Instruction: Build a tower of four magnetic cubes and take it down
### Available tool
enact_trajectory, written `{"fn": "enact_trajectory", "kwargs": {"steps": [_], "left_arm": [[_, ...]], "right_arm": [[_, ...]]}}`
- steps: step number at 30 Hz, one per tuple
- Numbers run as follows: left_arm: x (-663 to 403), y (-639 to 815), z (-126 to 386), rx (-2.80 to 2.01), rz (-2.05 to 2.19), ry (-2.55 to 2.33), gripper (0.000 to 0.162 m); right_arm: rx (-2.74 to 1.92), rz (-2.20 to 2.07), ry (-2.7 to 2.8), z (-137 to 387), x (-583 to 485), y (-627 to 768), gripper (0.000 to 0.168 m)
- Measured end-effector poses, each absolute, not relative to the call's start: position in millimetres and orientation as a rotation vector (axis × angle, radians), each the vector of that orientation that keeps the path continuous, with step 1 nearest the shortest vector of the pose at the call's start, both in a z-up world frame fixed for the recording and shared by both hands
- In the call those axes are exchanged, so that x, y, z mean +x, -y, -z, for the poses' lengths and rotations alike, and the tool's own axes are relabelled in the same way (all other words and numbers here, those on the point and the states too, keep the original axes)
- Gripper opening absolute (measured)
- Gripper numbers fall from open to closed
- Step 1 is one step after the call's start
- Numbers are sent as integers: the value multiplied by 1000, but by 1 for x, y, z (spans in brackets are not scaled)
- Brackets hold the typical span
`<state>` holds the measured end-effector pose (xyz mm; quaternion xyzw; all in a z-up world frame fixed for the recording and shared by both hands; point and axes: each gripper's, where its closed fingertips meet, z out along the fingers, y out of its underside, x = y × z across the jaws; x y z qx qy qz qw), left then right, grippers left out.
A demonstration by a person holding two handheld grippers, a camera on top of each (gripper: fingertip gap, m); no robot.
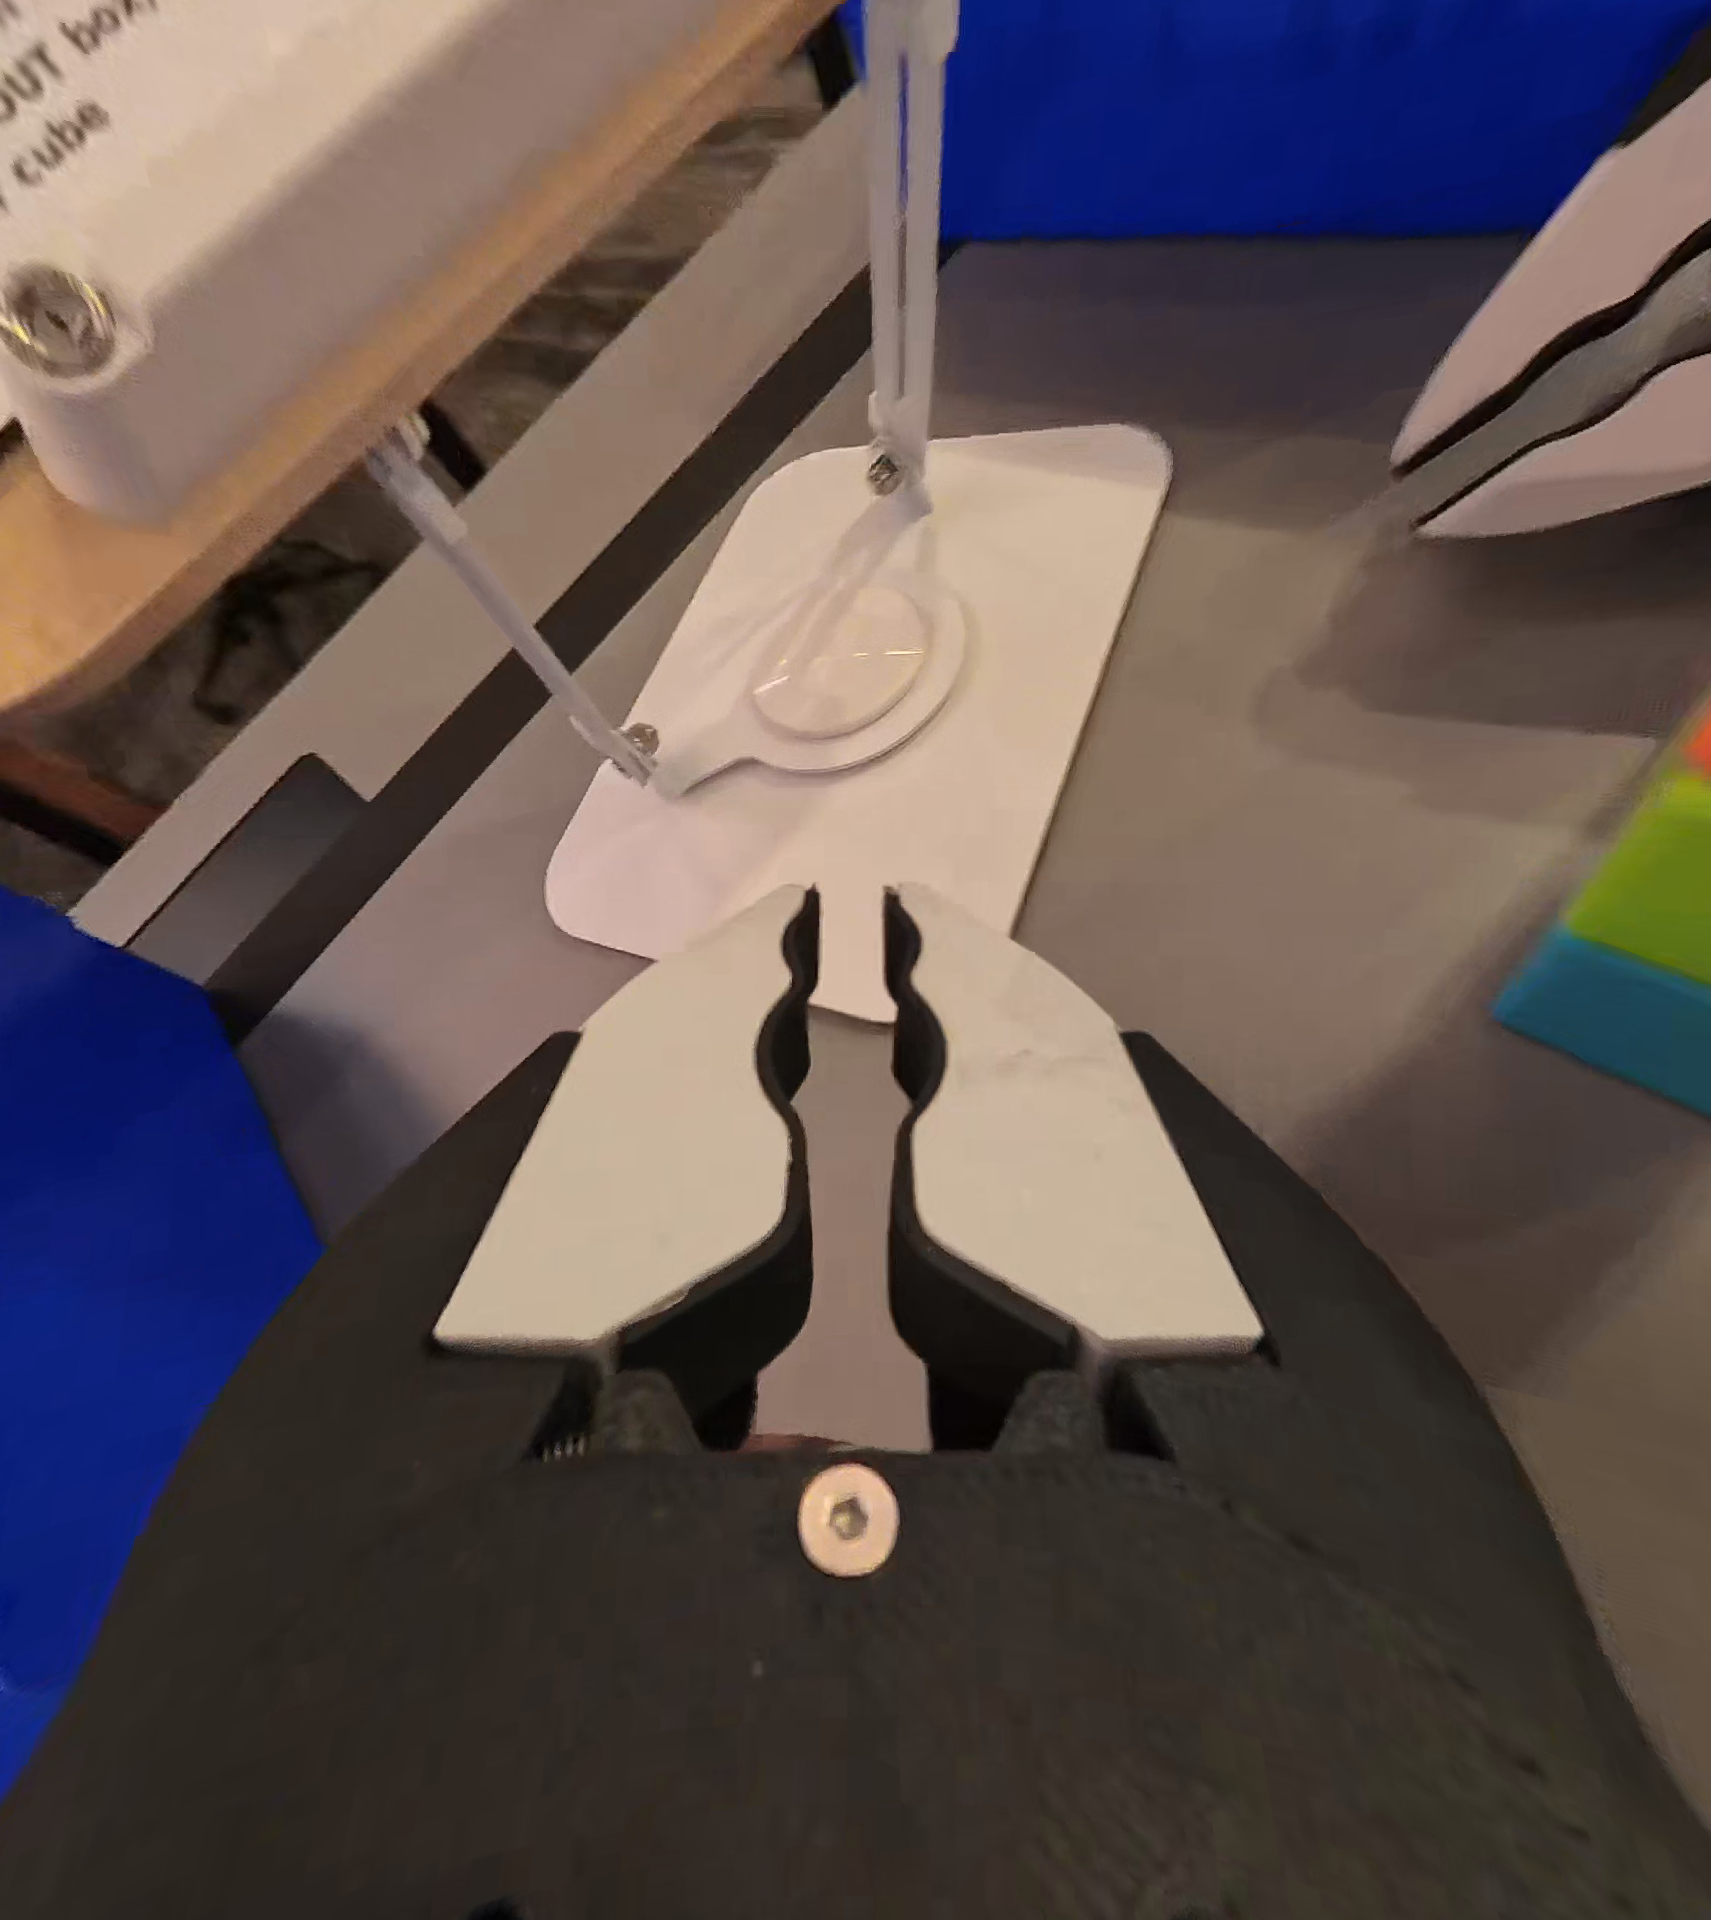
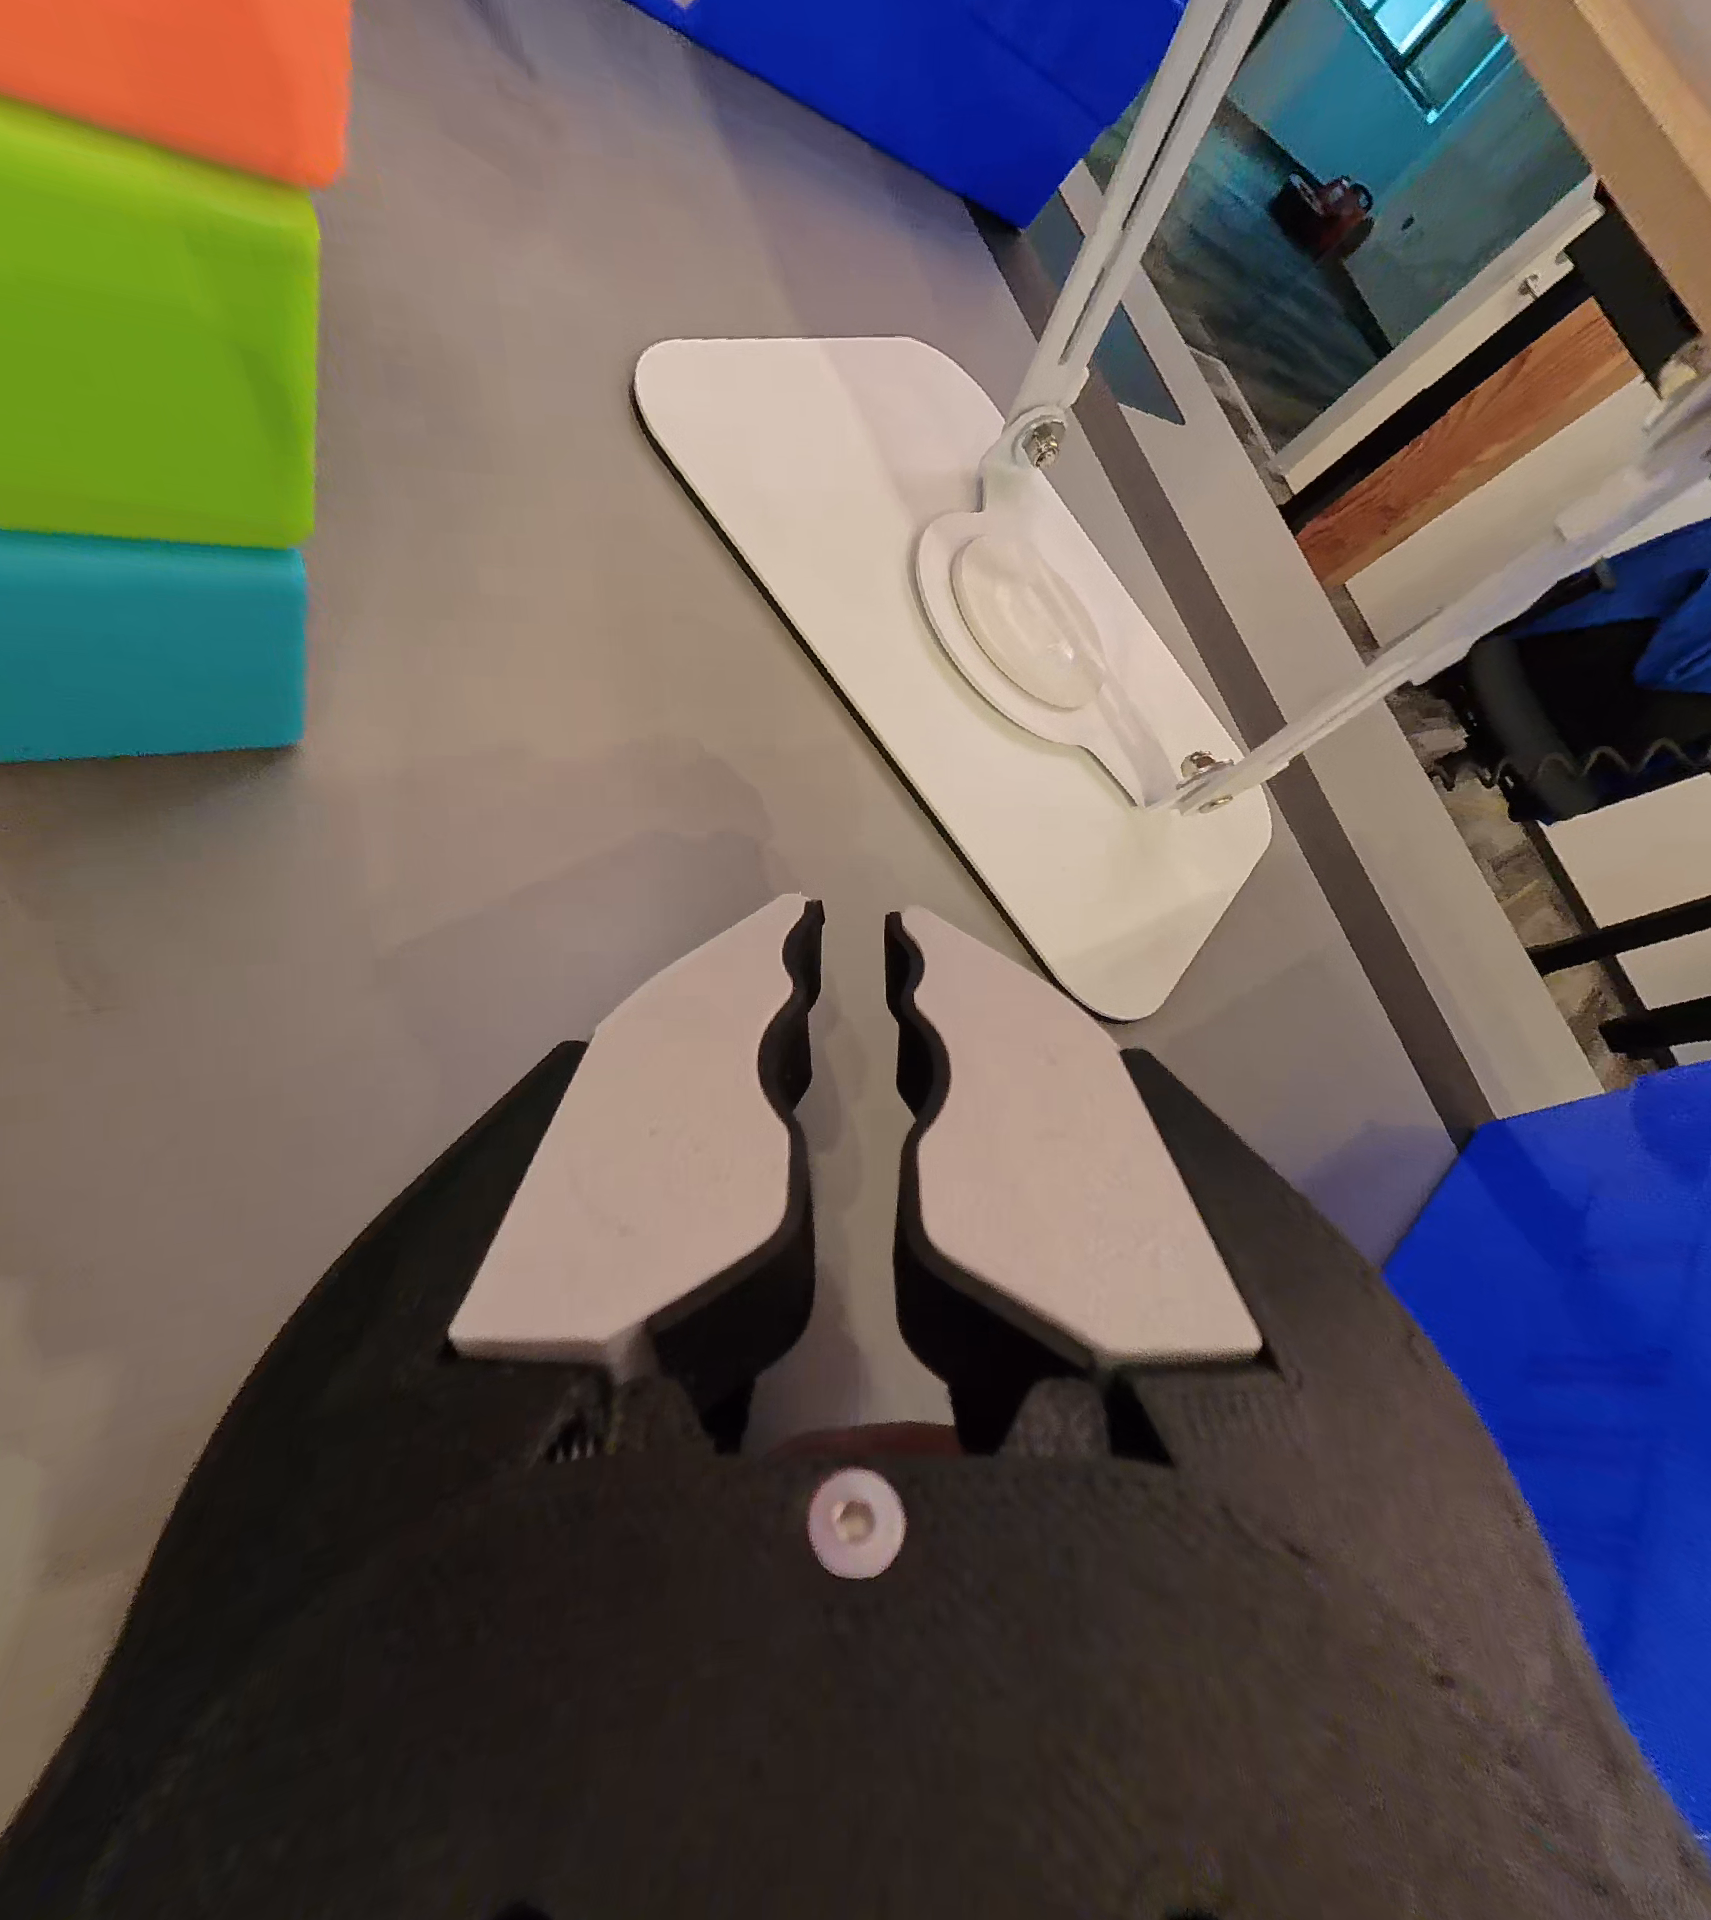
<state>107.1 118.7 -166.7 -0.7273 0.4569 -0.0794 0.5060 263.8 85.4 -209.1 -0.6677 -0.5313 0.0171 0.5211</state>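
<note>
L gripper [image 1: 851, 904]: jaws nearly together, narrow slit between tips, nothing held; hovers over near end of white base plate [image 1: 1027, 665].
R gripper [image 2: 853, 920]: same, slim gap, empty; tips over bare grey table [image 2: 477, 831], just beside plate's near corner. Also seen in L view at upper right, fingers close together.
Cube stack: 3 cubes visible, stacked on table. Teal cube [image 2: 103, 644] at bottom, green cube [image 2: 92, 312] on it, orange cube [image 2: 134, 73] on top, cut by frame edge. Can't tell if a 4th sits above.
Stack location: L of R gripper, R of L gripper, well apart from both sets of tips; near the plate, not touching it.
L view only: white sign panel [image 1: 103, 187] w/ printed text, on a wooden board [image 1: 61, 582]; screw at its corner; blue bin [image 1: 51, 1299] at L edge; another blue wall [image 1: 1246, 114] along far side.
R view only: room beyond table edge, w/ floor, wooden bench, dark coiled cable; blue bin [image 2: 1640, 1403] at R.
Both views: base plate w/ round clear suction pad [image 2: 1017, 634] and 2 thin white rods [image 1: 898, 239] rising from it.
Counts: 2 grippers, 3 cubes seen, 1 plate, 1 pad, 2 rods, blue bins at least 2 per view.
Blur: L view edges smeared, cubes soft there.
</note>
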Motion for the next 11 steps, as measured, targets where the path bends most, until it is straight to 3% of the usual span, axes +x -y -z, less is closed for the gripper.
{"fn": "enact_trajectory", "kwargs": {"steps": [2,11], "left_arm": [[110,-120,179,-1740,197,-1087,0],[89,-123,181,-1732,184,-1027,0]], "right_arm": [[-1596,-36,1280,210,263,-85,12],[-1594,-30,1280,210,263,-85,12]]}}
